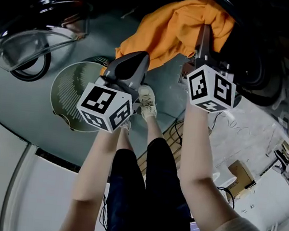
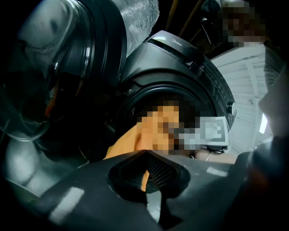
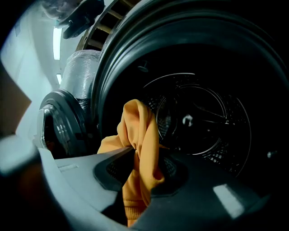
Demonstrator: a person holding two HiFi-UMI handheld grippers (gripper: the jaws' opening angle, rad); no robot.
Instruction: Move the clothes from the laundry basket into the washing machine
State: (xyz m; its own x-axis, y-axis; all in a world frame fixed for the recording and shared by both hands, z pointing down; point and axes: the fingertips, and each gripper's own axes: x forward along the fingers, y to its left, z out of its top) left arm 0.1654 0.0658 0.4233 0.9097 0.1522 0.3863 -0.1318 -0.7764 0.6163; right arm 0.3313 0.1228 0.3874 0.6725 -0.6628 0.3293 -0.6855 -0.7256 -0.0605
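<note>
Washing machine point(image 3: 259, 63): door point(image 2: 58, 76) swung open.
Orange garment point(image 3: 137, 124): hanging at the mouth of the drum point(image 3: 198, 122).
Right gripper point(image 3: 137, 152): jaws clamped on the orange garment.
Left gripper point(image 2: 145, 153): jaws together, near the garment.

laundry basket point(image 1: 65, 91) partly covered, orange garment point(image 1: 169, 28) lower end hidden

A grey-green floor point(image 1: 21, 117) fills the head view's nine o'clock side, bordered at seven o'clock by white panels point(image 1: 24, 187). Toward four o'clock lies a paler, whitish surface point(image 1: 251, 129) with black cables point(image 1: 175, 132) and a cardboard box point(image 1: 241, 174). In the right gripper view a silvery foil duct point(image 3: 79, 72) rises at ten o'clock, with a bright strip light point(image 3: 56, 43) beside it. The left gripper view shows a white ribbed wall point(image 2: 246, 81) at three o'clock.
</note>
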